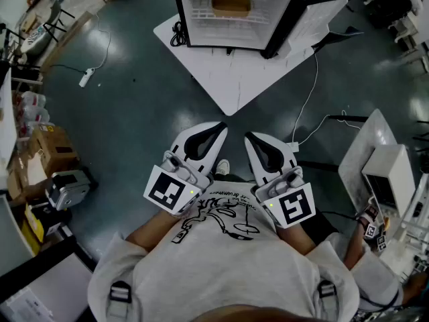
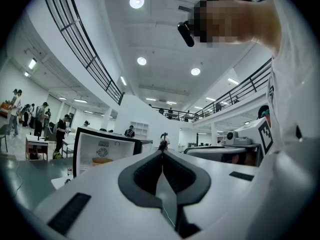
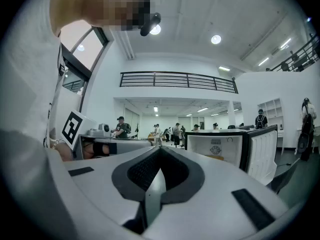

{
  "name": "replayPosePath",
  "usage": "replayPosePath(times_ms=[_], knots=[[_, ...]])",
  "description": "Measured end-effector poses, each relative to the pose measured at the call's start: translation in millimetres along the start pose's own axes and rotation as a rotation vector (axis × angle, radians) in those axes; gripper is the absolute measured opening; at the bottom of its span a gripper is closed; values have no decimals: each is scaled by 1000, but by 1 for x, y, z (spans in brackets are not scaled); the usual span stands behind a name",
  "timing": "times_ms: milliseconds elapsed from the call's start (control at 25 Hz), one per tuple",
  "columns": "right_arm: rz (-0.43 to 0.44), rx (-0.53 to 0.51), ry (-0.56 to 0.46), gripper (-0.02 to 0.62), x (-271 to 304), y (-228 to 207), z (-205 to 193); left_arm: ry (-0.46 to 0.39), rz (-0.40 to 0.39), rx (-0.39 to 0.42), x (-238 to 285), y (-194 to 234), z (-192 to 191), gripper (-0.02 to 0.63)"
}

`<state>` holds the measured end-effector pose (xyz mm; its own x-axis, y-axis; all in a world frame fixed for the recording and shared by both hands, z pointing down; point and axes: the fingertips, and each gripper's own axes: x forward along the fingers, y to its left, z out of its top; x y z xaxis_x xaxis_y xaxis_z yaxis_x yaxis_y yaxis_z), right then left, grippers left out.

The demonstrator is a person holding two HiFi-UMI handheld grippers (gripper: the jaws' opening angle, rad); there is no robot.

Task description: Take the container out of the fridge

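Nothing of the task is done yet. The left claw, at about 7 o'clock in the head view, is closed and empty, held level near the person's chest. At 12 o'clock the small black-framed white fridge stands on a white table, well apart from both claws. The shallow tan oval container lies on its wire shelf, long axis running 9 to 3 o'clock, broad side towards the opening. The right claw, at about 5 o'clock, is likewise closed on nothing. The fridge door stands open at 1 o'clock, so I judge that reaching in, gripping and withdrawing all remain.
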<state>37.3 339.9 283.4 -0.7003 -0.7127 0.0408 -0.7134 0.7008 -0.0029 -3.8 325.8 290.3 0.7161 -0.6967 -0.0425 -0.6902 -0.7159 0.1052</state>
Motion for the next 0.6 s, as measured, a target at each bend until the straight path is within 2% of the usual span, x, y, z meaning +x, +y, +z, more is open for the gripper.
replayPosePath(times_ms=[600], knots=[[-9, 3, -49, 28, -21, -15, 14, -16, 22, 0, 12, -14, 7, 17]])
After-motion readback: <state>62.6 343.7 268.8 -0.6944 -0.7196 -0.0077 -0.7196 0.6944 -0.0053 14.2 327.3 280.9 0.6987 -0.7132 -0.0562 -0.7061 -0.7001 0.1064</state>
